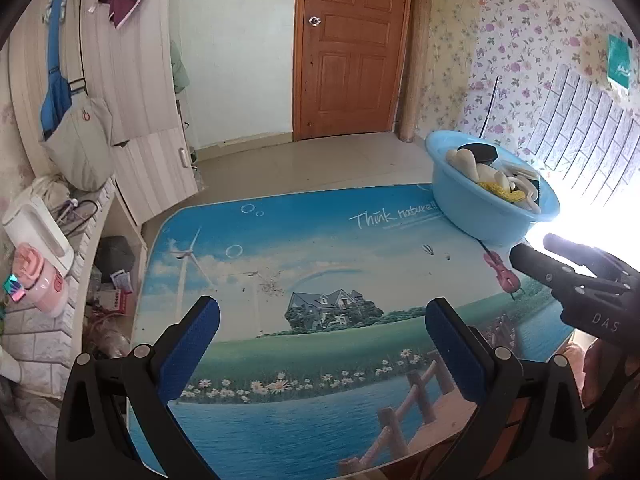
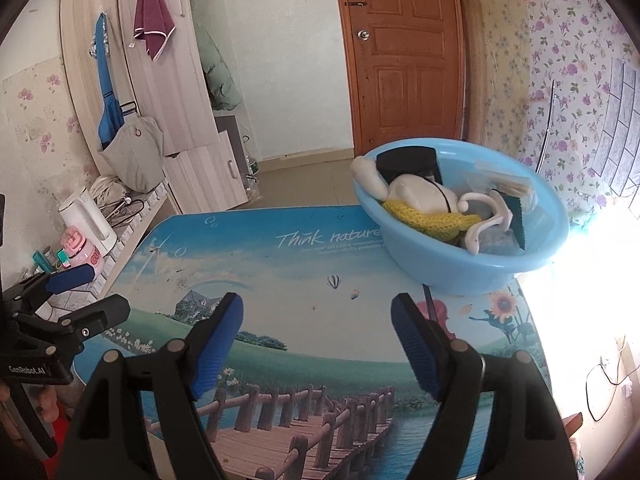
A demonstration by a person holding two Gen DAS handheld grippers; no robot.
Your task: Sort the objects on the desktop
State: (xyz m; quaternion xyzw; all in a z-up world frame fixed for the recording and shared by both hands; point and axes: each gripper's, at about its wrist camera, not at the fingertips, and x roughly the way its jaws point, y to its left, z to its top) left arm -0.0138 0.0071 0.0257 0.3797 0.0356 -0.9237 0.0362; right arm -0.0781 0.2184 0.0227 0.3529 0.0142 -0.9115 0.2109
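Left gripper [image 1: 322, 326] spread wide, nothing between pads. Right gripper [image 2: 318, 334] jaws apart, empty. Pink violin-shaped toy [image 1: 503, 273] flat on table [image 1: 280, 240], just before blue basin [image 2: 472, 264]. Basin holds yellow knit [image 2: 432, 220], white pieces, black box [image 2: 408, 162].

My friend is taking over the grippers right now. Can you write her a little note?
Left gripper: open, holding nothing.
Right gripper: open, nothing between its fingers.
Blue basin sits at the table's far right corner, already holding the sorted bits, including a yellow knitted piece.
Left to do: the pink violin toy lies on the table just in front of the basin; it probably goes in next.
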